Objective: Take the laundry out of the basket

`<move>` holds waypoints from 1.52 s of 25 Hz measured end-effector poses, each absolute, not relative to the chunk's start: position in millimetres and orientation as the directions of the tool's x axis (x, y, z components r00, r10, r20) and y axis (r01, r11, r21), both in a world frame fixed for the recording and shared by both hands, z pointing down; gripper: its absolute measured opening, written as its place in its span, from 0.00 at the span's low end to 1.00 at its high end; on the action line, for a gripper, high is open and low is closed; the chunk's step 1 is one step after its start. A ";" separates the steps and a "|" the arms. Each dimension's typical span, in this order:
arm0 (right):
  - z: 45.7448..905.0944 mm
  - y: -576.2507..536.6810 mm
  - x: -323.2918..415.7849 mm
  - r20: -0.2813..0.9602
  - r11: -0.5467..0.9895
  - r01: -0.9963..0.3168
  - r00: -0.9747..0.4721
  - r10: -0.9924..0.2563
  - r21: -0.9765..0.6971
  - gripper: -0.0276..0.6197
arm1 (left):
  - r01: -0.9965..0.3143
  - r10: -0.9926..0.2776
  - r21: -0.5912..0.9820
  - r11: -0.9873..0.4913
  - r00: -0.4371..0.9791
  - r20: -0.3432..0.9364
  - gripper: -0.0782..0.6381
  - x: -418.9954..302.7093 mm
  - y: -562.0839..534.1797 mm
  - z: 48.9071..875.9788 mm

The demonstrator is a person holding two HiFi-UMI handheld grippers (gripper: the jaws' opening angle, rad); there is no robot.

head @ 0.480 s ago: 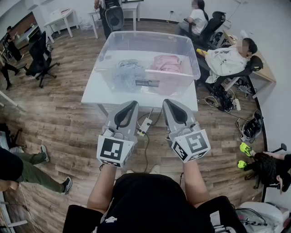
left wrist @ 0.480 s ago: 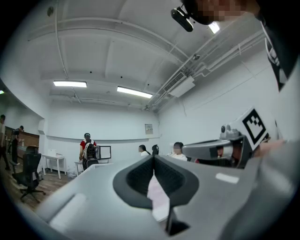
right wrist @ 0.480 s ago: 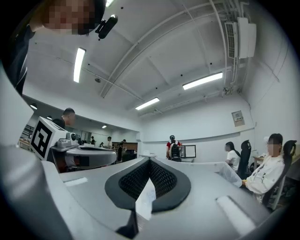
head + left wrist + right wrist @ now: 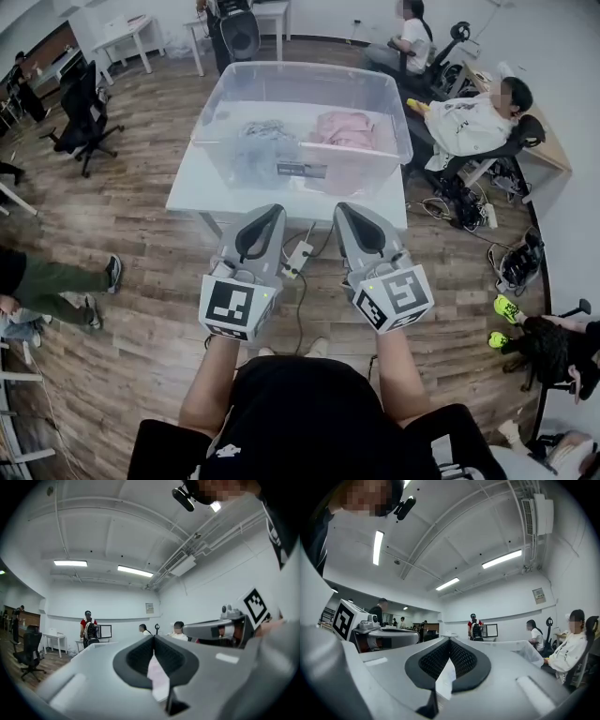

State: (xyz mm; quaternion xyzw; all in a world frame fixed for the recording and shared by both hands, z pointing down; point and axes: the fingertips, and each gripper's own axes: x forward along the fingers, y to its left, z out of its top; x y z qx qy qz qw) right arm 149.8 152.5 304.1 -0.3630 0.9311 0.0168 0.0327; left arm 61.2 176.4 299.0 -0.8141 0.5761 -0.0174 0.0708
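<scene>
A clear plastic basket (image 4: 214, 120) stands on a white table (image 4: 202, 192) ahead of me. Inside it lie a grey garment (image 4: 262, 142) on the left and a pink garment (image 4: 343, 128) on the right. My left gripper (image 4: 274, 213) and right gripper (image 4: 343, 210) hang side by side, level, short of the table's near edge and apart from the basket. Both are shut with nothing between the pads. In the left gripper view the left gripper (image 4: 153, 637) shows closed jaws; in the right gripper view the right gripper (image 4: 449, 640) does too.
A power strip (image 4: 298, 261) with cables lies on the wood floor under the grippers. Seated people and office chairs (image 4: 469, 127) crowd the right of the table. A black chair (image 4: 80, 112) and a person's legs (image 4: 56, 281) are at the left.
Both grippers stay where they were, still shut. At the left edge a person's legs have shifted upward and left, and another standing person near the black chair has moved out of view.
</scene>
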 end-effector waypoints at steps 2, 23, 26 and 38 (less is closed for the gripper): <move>303.3 150.7 153.4 -0.073 0.740 -0.673 -0.738 -0.670 0.008 0.04 | -0.938 -0.943 -0.132 -0.319 0.328 -0.049 0.12 63.8 174.6 300.8; 309.6 120.5 195.6 -0.083 0.798 -0.602 -0.796 -0.600 0.003 0.04 | -0.951 -0.969 -0.204 -0.233 0.244 -0.032 0.12 106.4 147.1 306.8; 309.8 115.8 190.8 -0.073 0.806 -0.592 -0.804 -0.590 0.007 0.04 | -0.951 -0.973 -0.225 -0.212 0.227 -0.042 0.12 99.3 141.3 301.9; 309.3 89.6 149.3 -0.063 0.809 -0.587 -0.808 -0.585 0.013 0.04 | -0.956 -0.973 -0.207 -0.208 0.223 -0.053 0.12 57.2 119.1 296.3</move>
